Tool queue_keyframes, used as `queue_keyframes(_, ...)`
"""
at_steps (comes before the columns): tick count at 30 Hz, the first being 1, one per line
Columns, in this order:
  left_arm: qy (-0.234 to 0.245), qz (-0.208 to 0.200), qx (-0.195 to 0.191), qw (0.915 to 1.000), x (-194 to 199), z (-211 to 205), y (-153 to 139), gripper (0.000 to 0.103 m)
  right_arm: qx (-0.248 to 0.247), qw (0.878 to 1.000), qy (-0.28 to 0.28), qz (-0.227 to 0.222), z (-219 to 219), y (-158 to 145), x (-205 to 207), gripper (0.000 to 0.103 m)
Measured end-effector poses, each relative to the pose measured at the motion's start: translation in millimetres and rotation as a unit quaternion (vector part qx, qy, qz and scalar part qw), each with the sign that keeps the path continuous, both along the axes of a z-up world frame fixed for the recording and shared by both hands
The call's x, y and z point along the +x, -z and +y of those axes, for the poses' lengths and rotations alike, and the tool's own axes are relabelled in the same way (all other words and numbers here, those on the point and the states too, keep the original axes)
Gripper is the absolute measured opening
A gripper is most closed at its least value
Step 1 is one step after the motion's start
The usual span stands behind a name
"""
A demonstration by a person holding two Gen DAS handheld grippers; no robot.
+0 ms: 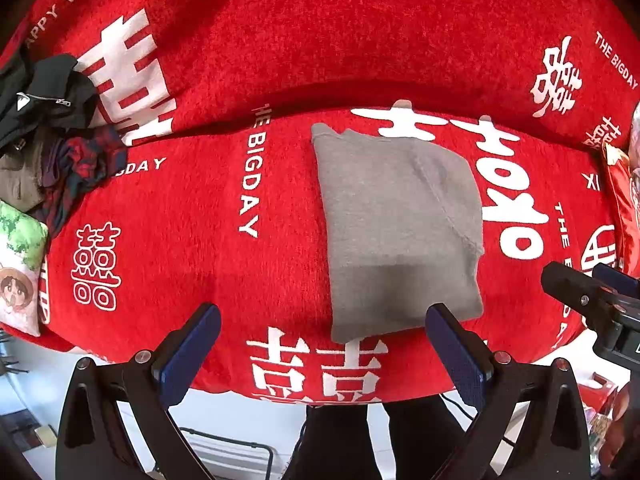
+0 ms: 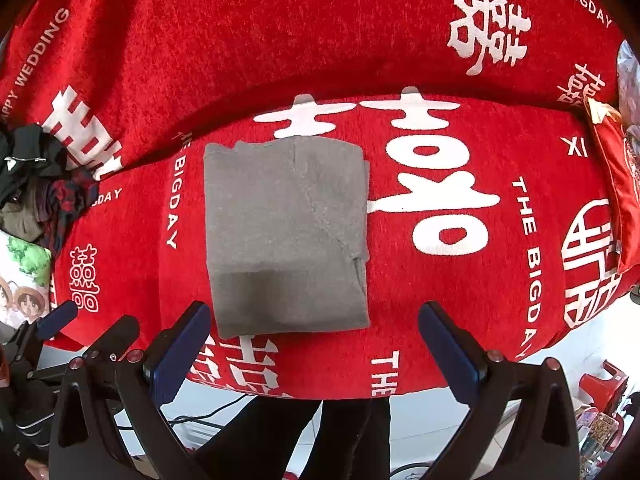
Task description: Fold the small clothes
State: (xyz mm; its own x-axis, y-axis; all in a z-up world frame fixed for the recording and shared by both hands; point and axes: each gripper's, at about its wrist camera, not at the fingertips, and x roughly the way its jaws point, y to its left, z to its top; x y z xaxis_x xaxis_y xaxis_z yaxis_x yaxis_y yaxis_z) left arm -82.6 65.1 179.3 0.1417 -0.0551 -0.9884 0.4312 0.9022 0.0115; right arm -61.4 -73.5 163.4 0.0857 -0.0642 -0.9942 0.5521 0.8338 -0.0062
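A grey garment [image 1: 396, 224] lies folded into a flat rectangle on the red printed blanket [image 1: 192, 208]. It also shows in the right wrist view [image 2: 284, 236]. My left gripper [image 1: 322, 344] is open and empty, held above the blanket's near edge just in front of the garment. My right gripper [image 2: 314, 342] is open and empty, also at the near edge, with the garment's near right corner between its fingers' line. Each gripper shows at the other view's edge: the right gripper [image 1: 592, 296], the left gripper [image 2: 60, 320].
A heap of dark clothes [image 1: 48, 128] lies at the left end of the blanket, also seen in the right wrist view [image 2: 36, 184]. A cartoon-print cushion [image 1: 20, 264] sits below it. A red pouch [image 2: 616, 184] lies at the right. White floor and a red stool [image 2: 604, 386] lie below.
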Motion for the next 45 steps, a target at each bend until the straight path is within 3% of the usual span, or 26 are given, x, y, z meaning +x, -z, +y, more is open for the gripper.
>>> queue_keyframes(45,-0.008,0.0,0.02,0.9998,7.1,-1.1,12.1,0.102,0.0,1.0,-0.008,0.013,2.8,9.3,4.4,0.103)
